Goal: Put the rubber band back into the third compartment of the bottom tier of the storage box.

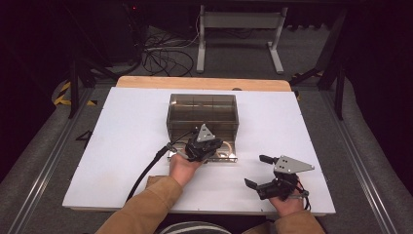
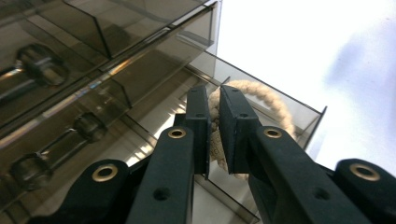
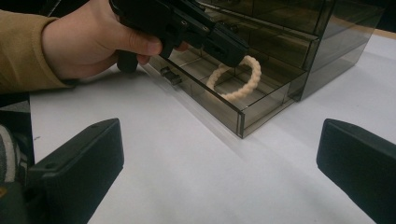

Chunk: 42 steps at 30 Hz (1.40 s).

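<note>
A smoked clear drawer cabinet (image 1: 202,114) stands mid-table with its bottom drawer (image 1: 230,157) pulled out toward me. Inside that drawer (image 3: 219,112) is a cream twisted rope ring (image 3: 236,93). My left gripper (image 1: 208,147) reaches down into the drawer, shut on one side of the rope ring (image 2: 271,100). In the left gripper view the pads of the left gripper (image 2: 214,95) pinch the cord between them. My right gripper (image 1: 253,170) rests low near the table's front right, open with nothing between its jaws, and the right gripper (image 3: 219,135) faces the drawer's corner.
The white table top (image 1: 126,146) has free room to the left and right of the cabinet. Upper drawers (image 2: 70,70) with round knobs are closed. A wooden strip (image 1: 204,83) runs along the far edge. Cables and a stand's legs lie on the floor beyond.
</note>
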Each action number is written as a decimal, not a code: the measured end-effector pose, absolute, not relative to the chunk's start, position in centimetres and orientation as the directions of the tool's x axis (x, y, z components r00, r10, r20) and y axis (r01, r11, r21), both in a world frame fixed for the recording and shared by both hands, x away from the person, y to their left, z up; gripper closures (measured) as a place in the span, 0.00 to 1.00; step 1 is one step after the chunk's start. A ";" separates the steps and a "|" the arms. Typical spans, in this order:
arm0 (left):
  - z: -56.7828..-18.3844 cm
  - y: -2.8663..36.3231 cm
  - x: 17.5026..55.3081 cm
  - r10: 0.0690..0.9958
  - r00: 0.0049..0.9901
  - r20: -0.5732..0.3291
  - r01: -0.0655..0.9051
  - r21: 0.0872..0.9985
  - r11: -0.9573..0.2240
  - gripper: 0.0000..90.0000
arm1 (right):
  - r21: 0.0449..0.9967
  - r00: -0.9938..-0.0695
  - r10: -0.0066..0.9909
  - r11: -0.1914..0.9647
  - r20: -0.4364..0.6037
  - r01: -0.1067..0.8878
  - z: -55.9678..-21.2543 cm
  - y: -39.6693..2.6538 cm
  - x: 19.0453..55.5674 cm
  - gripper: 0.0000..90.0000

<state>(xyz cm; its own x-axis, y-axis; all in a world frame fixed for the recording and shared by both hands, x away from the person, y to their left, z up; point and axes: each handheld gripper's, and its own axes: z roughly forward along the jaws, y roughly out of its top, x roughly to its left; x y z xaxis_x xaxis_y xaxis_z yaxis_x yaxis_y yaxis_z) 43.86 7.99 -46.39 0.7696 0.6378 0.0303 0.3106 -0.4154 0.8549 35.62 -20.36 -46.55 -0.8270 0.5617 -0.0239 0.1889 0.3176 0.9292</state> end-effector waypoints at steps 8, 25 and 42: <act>-46.5 7.8 43.8 0.623 0.782 -0.007 0.331 0.852 -0.406 0.92 | 0.928 -0.827 0.562 0.318 -0.022 0.192 -46.6 -20.3 35.6 0.02; -45.7 8.2 43.7 0.613 0.789 -0.033 0.324 0.870 -0.371 0.66 | 0.928 -0.827 0.563 0.318 -0.020 0.193 -46.6 -20.3 35.6 0.02; -42.6 9.9 41.8 0.562 0.825 -0.062 0.292 0.898 -0.329 0.38 | 0.929 -0.827 0.562 0.316 -0.018 0.195 -46.6 -20.3 35.6 0.02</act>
<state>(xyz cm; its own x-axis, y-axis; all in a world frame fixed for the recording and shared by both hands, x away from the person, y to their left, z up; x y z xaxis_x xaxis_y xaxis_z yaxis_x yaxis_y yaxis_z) 41.77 9.85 -42.64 0.8246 0.5623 -0.0622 0.2920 -0.3290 0.8980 35.63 -20.31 -46.61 -0.8266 0.5625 -0.0180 0.1947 0.3159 0.9286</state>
